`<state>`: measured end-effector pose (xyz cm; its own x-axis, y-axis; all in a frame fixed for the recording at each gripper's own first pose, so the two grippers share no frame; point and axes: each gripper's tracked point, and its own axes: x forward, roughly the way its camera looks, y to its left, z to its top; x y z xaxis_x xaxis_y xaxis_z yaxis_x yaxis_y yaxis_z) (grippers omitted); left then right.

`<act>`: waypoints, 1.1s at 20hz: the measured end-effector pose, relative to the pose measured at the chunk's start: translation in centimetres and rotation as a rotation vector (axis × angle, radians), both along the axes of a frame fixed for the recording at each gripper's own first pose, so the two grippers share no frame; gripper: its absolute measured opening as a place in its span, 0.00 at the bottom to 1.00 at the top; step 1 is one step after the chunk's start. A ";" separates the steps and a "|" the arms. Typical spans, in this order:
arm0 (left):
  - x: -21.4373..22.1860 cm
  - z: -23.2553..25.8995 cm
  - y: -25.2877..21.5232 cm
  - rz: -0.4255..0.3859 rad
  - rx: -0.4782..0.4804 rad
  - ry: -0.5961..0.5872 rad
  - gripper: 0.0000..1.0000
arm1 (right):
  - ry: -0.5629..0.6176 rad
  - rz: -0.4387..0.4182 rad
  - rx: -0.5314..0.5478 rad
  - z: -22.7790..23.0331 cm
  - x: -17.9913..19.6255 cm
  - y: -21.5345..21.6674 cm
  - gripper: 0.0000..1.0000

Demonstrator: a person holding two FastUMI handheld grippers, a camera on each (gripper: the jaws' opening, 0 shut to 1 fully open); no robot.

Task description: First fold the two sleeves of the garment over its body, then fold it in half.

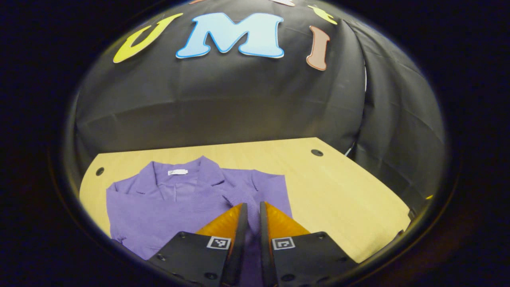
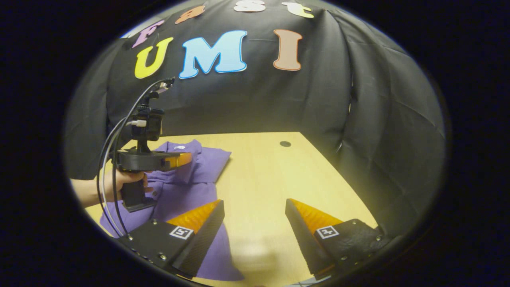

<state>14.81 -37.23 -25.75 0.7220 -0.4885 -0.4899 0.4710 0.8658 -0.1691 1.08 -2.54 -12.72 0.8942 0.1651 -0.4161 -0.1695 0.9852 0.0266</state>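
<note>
Garment, purple collared shirt, lay flat on wooden table, collar toward booth wall, occupying table's left part in left gripper view. Left gripper hovered over shirt's right portion, fingers nearly closed with narrow gap; whether cloth was pinched could not be told. Right gripper stood wide open over bare table, nothing held, one finger above shirt's edge. Hand held left gripper above shirt in right gripper view.
</note>
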 end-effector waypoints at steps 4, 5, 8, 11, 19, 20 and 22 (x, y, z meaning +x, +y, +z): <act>-2.3 1.6 1.3 -0.031 -0.041 -0.015 0.67 | -0.007 0.008 -0.015 0.1 -1.4 1.3 0.95; -2.8 1.9 2.0 -0.027 -0.046 -0.019 0.72 | -0.011 0.006 -0.013 0.2 -1.8 1.7 0.96; -4.5 3.1 4.8 0.000 -0.053 -0.033 0.90 | -0.019 -0.001 -0.015 0.2 -3.1 2.5 0.96; -6.7 4.3 8.7 0.021 -0.051 -0.056 0.96 | -0.011 -0.025 -0.027 -0.3 -4.4 2.7 0.96; -15.5 4.4 21.6 0.087 -0.003 -0.085 0.92 | 0.023 -0.106 -0.037 -3.2 -9.4 2.8 0.96; -16.7 3.8 23.3 0.098 0.003 -0.075 0.95 | 0.031 -0.112 -0.031 -3.7 -10.1 2.9 0.96; -19.0 2.8 26.5 0.117 0.011 -0.056 0.95 | 0.046 -0.126 -0.028 -4.5 -11.4 2.9 0.96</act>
